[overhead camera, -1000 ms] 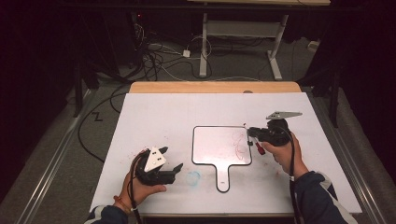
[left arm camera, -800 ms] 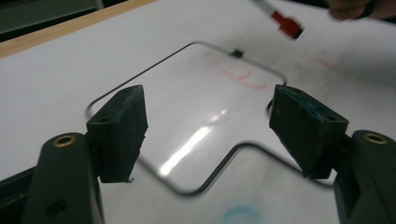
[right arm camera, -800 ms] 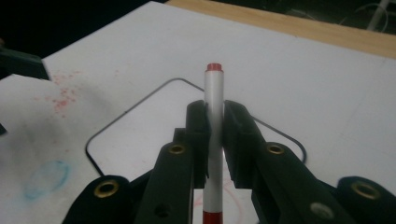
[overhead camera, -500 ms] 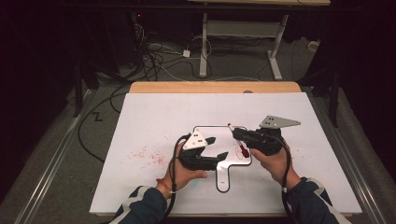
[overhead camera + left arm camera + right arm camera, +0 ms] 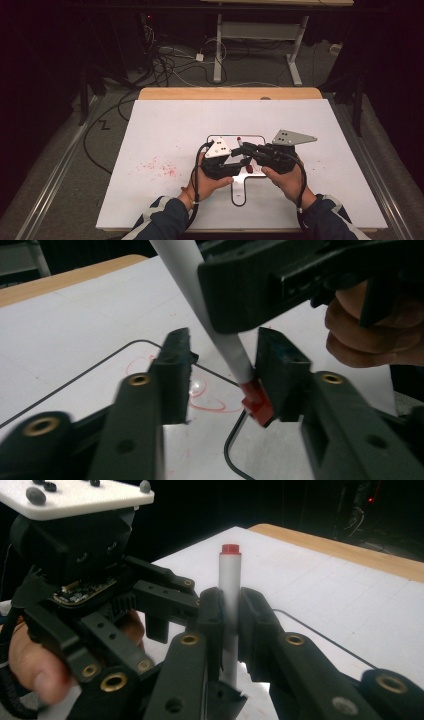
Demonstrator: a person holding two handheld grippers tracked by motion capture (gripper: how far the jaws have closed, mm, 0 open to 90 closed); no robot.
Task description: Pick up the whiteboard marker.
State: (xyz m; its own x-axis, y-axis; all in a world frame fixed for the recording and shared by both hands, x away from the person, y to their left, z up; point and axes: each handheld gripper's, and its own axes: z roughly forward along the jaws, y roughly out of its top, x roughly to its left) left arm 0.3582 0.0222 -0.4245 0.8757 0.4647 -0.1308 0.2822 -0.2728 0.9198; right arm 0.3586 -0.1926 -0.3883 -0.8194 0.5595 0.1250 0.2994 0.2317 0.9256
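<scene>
Two black grippers meet over the small white handled whiteboard [image 5: 252, 176]. Clamped between the right gripper's [image 5: 227, 625] jaws stands a white marker with red ends [image 5: 229, 585]; its red cap end sits inside the left gripper's [image 5: 222, 365] parted jaws, against one pad.

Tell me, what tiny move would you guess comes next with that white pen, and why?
Probably the left hand-held gripper closes on the red cap. The right hand-held gripper already clamps the white marker, and the cap sits between the left's open jaws, near one of them, over the small whiteboard.
</scene>
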